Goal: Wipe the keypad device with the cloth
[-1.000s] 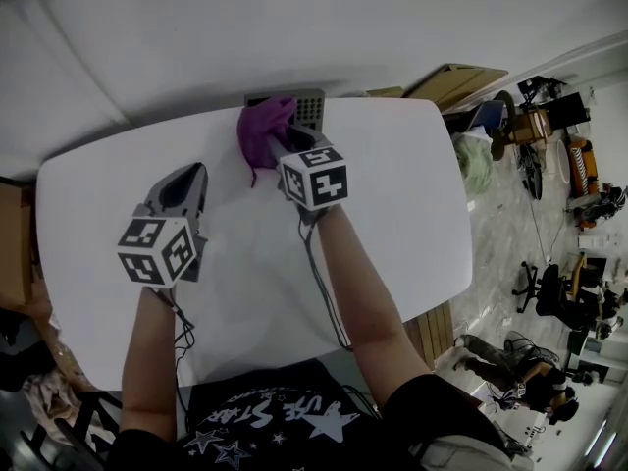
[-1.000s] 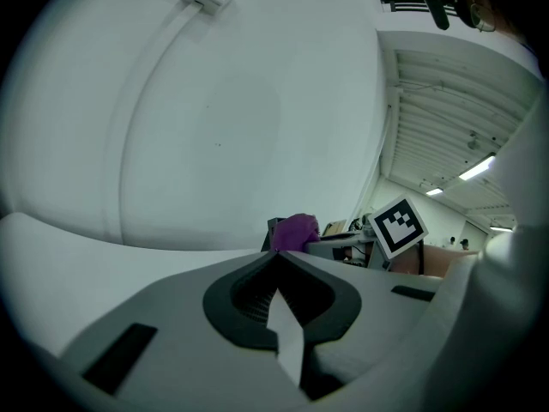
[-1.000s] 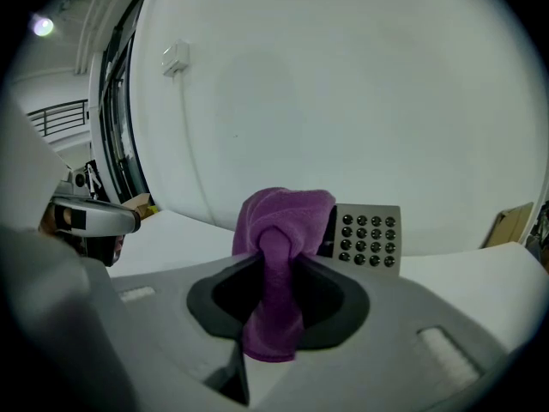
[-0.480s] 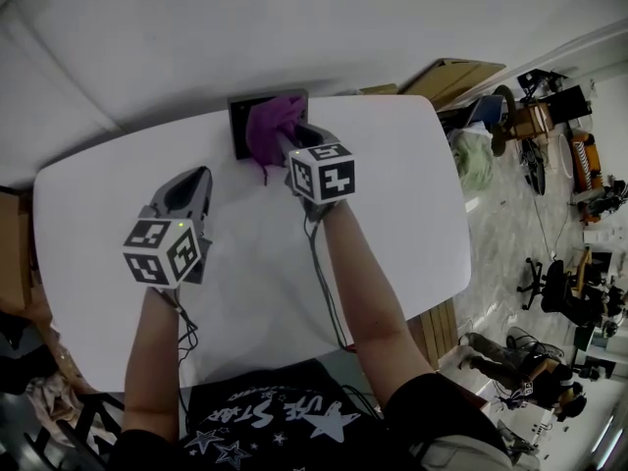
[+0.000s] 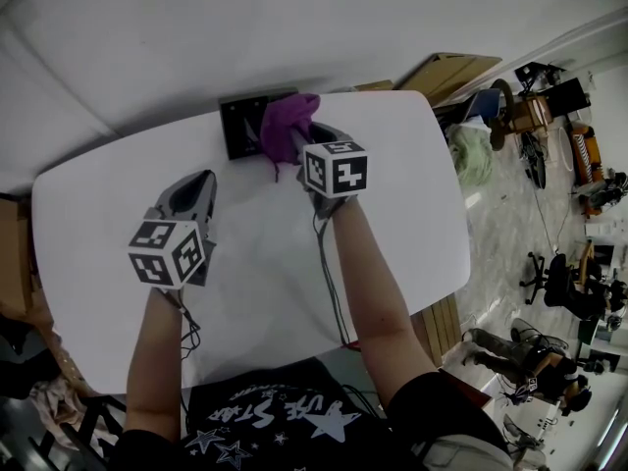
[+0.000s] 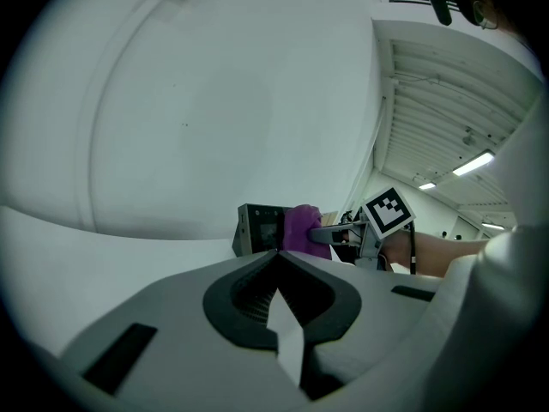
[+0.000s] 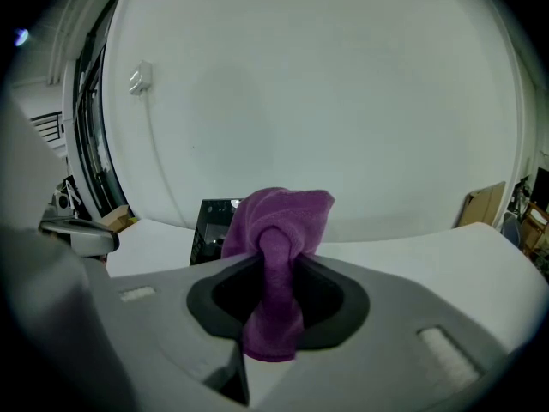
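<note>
Purple cloth is bunched up in my right gripper. The two jaws are squeezed tight on it. In the right gripper view the cloth puffs out in a fat knot above the jaws, and a tail hangs down below them.

The bunch is pressed up against the keypad device. That is a dark box at the far edge of the white table, close to the white wall. The cloth covers the right side of the box, and the left side shows bare. In the left gripper view the keypad device looks like it stands up, with the cloth on its right side.

My left gripper is well apart from the box. It is over the left part of the table, nearer to me. Its jaws are pressed together with nothing between them. I cannot tell if it touches the table.

Brown cardboard lies past the far right corner of the table.
</note>
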`<action>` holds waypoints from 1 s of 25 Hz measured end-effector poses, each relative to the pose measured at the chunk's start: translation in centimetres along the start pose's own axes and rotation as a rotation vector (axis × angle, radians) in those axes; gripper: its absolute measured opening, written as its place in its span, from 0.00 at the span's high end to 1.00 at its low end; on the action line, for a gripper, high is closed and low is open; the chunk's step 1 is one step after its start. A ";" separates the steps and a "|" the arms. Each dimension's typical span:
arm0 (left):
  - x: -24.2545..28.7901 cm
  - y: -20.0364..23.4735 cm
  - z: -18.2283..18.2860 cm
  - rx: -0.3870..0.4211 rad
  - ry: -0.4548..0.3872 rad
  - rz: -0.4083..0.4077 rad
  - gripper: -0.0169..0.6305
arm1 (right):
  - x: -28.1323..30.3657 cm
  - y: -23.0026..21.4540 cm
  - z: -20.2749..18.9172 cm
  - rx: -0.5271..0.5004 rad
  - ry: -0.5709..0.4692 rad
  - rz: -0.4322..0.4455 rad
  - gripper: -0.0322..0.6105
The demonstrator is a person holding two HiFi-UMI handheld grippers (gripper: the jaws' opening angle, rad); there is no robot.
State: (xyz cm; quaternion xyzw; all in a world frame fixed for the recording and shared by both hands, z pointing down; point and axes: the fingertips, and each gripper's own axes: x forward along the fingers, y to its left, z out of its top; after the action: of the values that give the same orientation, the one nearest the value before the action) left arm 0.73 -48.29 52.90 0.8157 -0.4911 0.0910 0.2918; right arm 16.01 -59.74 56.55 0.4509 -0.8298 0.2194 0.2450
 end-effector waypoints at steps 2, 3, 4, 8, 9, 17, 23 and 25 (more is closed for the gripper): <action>-0.1 -0.1 -0.2 -0.004 0.004 -0.002 0.96 | -0.2 -0.3 -0.2 -0.001 0.005 -0.010 0.80; 0.0 -0.1 -0.2 -0.006 0.005 -0.002 0.96 | -0.2 -0.6 -0.3 -0.001 0.010 -0.016 0.80; 0.0 -0.1 -0.2 -0.007 0.006 -0.004 0.96 | -0.3 -0.8 -0.5 0.000 0.016 -0.023 0.80; 0.0 -0.2 0.0 -0.002 0.008 -0.010 0.96 | -0.7 -1.3 -1.1 0.006 0.034 -0.043 0.80; -0.1 -0.3 0.0 -0.003 0.007 -0.012 0.96 | -0.9 -1.2 -1.1 0.006 0.035 -0.044 0.80; -1.2 -1.1 0.7 0.000 -0.010 -0.036 0.96 | -2.8 0.0 -0.8 0.000 0.024 -0.053 0.80; -3.1 -1.5 1.0 -0.003 -0.027 -0.070 0.96 | -5.2 2.2 -0.2 -0.010 0.003 -0.069 0.80; -3.6 -1.5 1.1 0.007 -0.028 -0.085 0.96 | -5.9 3.2 0.0 -0.011 -0.008 -0.074 0.80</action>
State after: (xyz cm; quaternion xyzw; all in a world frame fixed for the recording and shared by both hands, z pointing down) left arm 0.08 -45.67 49.86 0.8380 -0.4599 0.0688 0.2856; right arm 16.06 -54.30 52.52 0.4809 -0.8146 0.2040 0.2520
